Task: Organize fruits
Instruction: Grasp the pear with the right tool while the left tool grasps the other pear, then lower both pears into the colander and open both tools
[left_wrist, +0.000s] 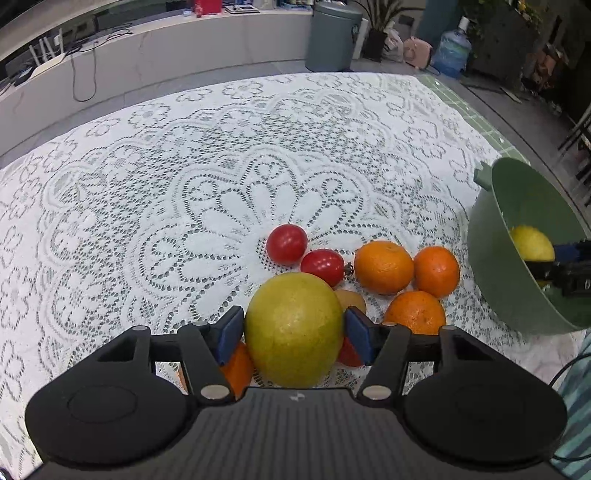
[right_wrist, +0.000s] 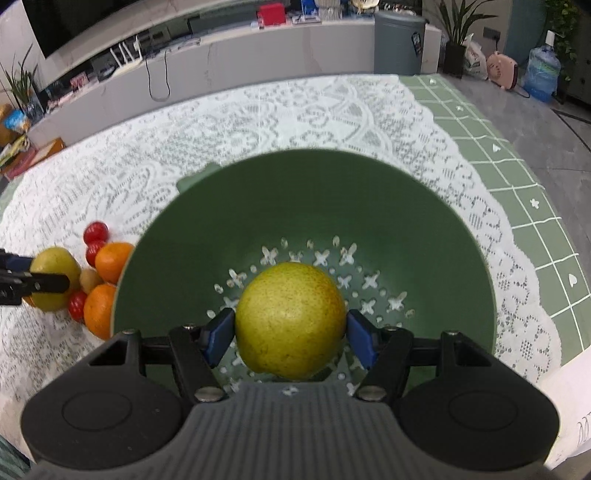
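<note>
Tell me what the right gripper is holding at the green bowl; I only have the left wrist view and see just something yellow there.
Observer: A speckled yellow-green pear, clamped between the blue fingers of the right gripper.
Operator: Anything else in the bowl?
Observer: No other fruit shows in the green bowl around the pear.
Operator: Solid bottom?
Observer: No, cross-shaped drain holes pierce it.
</note>
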